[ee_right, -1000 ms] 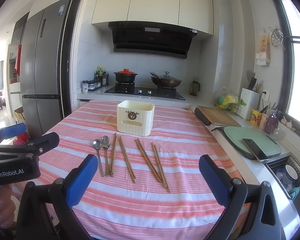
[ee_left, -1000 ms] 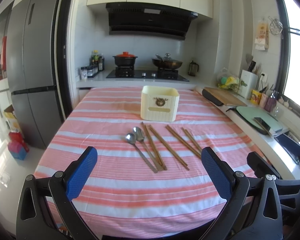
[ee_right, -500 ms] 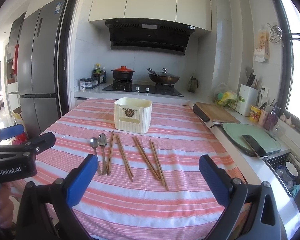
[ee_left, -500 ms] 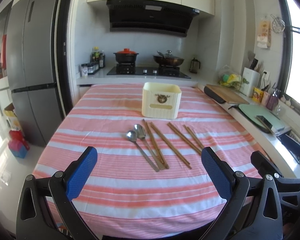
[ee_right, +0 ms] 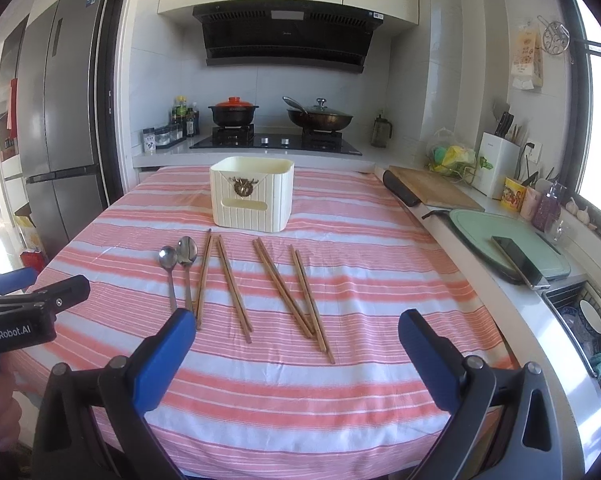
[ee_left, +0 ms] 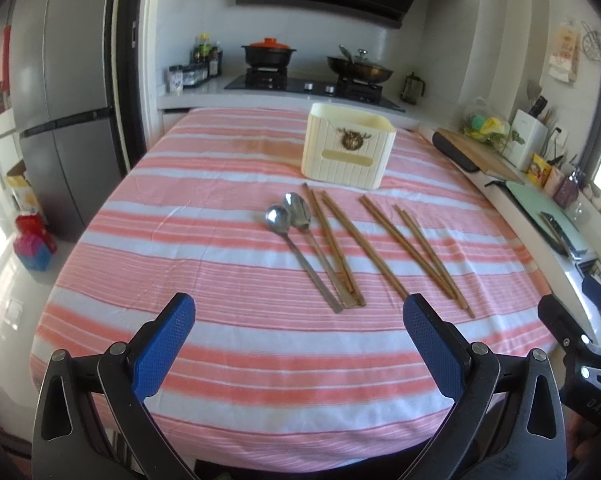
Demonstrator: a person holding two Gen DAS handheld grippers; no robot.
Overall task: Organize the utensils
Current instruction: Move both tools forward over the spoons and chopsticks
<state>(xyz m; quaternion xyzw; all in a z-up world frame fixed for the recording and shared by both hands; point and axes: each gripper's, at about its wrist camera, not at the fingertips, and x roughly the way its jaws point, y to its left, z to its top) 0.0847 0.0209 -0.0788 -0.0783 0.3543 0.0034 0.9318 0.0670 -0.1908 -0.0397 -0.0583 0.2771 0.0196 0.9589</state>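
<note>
Two sets of jaws, both spread wide and holding nothing: my left gripper and my right gripper hang above the near part of the striped tablecloth, with bare cloth between the blue pads on each side. Just ahead of the pads lie the utensils, flat on the cloth: two metal spoons side by side at the left, then chopsticks fanned out to the right in loose pairs, their near ends almost level with my fingertips. Beyond them, near the far edge of the table, the cream holder stands upright, well apart from the utensils' near ends but just past their far tips. Room to the left is open down to the floor by the fridge; on the right the table meets the counter with its cutting boards. Compared with a second ago, both views sit closer to the utensils, which fill more of the frame, and the left view tips lower, cropping the cabinets; nothing on the table has moved.
</note>
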